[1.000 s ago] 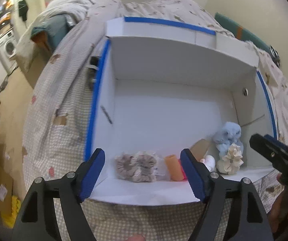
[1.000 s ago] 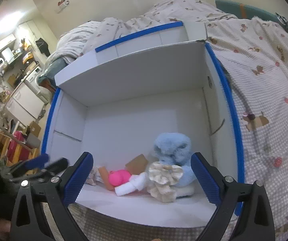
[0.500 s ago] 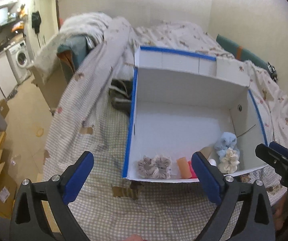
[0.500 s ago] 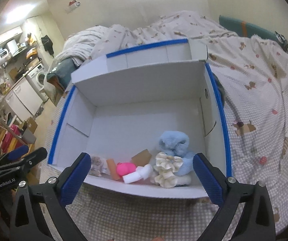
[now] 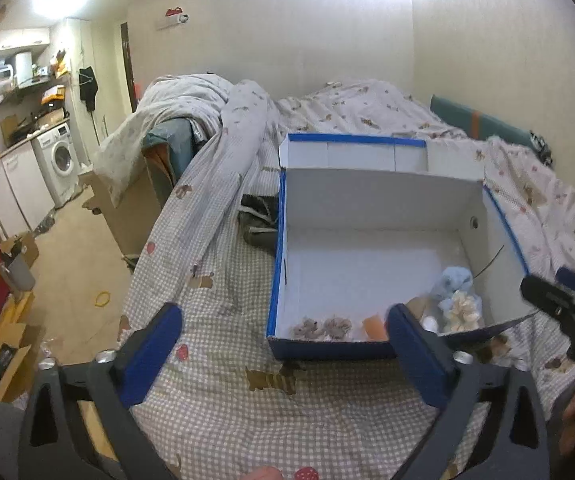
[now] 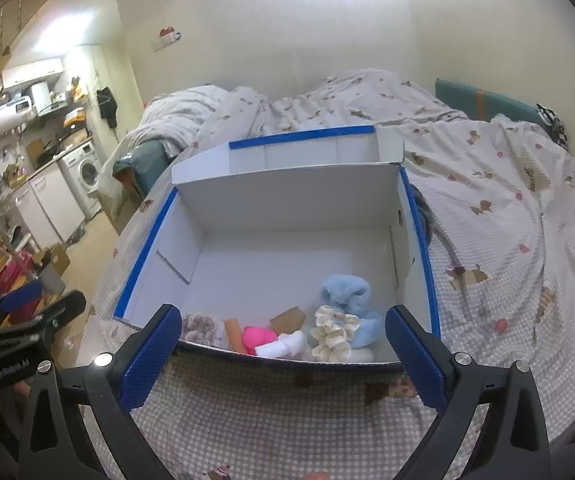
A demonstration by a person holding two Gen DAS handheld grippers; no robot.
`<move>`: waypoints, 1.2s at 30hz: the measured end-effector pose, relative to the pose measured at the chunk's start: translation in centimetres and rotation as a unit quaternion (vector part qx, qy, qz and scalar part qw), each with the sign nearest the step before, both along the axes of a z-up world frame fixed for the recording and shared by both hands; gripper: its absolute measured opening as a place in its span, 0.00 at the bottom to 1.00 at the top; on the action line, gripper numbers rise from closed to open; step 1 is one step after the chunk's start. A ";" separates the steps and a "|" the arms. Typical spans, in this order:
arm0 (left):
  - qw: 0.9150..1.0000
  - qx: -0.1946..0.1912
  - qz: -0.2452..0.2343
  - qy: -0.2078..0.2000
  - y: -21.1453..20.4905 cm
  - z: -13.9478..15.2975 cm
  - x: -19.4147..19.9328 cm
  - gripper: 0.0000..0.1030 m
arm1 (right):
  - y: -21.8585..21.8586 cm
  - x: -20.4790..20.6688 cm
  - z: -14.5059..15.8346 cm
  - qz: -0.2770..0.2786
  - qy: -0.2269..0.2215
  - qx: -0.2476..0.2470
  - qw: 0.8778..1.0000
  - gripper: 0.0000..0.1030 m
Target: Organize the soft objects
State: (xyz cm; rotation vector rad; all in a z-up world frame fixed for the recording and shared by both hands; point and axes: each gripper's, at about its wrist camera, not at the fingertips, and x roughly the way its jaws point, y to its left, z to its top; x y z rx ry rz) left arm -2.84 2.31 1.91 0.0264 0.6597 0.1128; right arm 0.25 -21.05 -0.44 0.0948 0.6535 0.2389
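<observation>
The left gripper (image 5: 283, 356) hangs over the checked bed cover (image 5: 223, 408), jaws spread wide after just opening, with nothing between them; the white box with blue edging (image 5: 275, 280) lies ahead and slightly right of it. Along the near wall of that box, from left to right ahead of the right gripper (image 6: 283, 356), sit the brown scrunchies (image 6: 199, 326), an orange roll (image 6: 233, 334), a pink soft piece (image 6: 257, 338), a small white roll (image 6: 287, 346), a cream scrunchie (image 6: 333, 334) and the pale blue plush (image 6: 347, 300), all resting inside and touching their neighbours. The right gripper is likewise wide open and empty, set just short of the box's near rim. This looks like the end of a placing step, with both grippers clear of the box. No loose soft thing shows on the bed, so the next move probably calls for finding another item outside these views, or finishing.
</observation>
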 end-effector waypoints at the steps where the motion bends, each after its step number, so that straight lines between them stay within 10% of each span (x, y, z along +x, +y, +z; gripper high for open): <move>1: 1.000 0.000 0.002 0.003 0.0 -0.2 0.1 1.00 | 0.1 0.0 0.0 -0.001 -0.005 -0.005 1.000 1.00; 36: 0.999 -0.025 0.014 0.015 0.5 -0.9 0.8 1.00 | 1.2 0.6 -0.9 -0.004 -0.006 -0.031 0.999 1.00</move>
